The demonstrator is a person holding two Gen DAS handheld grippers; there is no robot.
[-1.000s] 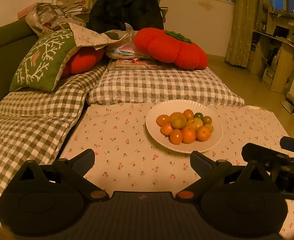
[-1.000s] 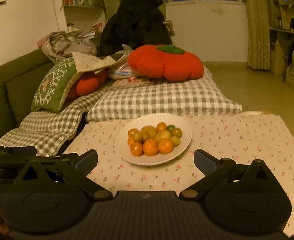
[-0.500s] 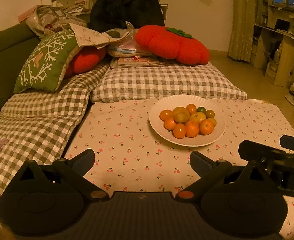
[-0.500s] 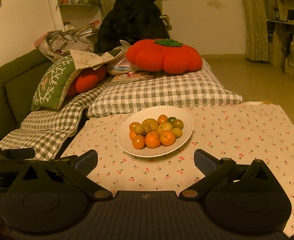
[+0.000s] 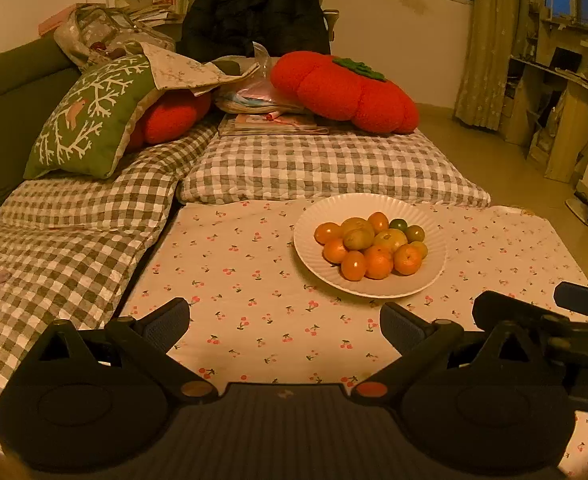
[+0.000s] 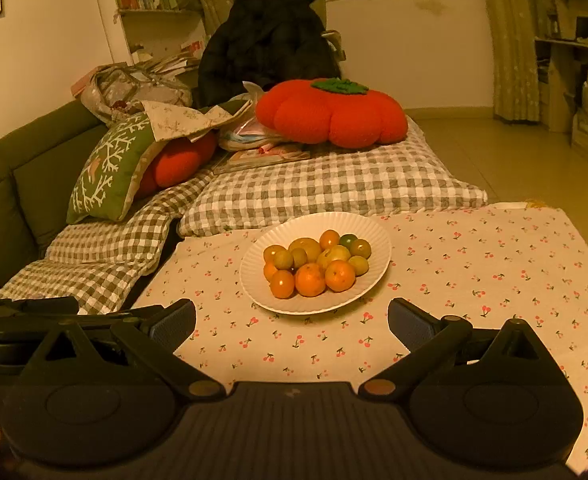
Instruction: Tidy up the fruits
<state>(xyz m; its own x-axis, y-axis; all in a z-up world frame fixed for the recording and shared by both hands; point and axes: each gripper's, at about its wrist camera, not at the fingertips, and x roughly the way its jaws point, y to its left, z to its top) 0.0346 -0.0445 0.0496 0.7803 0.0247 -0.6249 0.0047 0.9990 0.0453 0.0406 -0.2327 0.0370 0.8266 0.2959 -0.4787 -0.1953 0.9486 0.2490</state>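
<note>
Dim warm-lit room; sofa (image 6: 22, 184) with checked cushions (image 5: 325, 168) along the table's far and left edges. Table (image 5: 246, 300) under cherry-print cloth, right half bare. White plate (image 6: 377, 240) near far edge, heaped with oranges and greenish fruits (image 6: 317, 264). Left tool (image 5: 285, 330) and right tool (image 6: 292, 326) both spread wide, empty, above near edge.

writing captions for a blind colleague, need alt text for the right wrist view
A white plate heaped with small orange and greenish fruits sits on a cherry-print cloth, just ahead of the open, empty right tool. Behind it lie checked cushions and a red pumpkin-shaped pillow; the left tool shows at the left edge.
</note>
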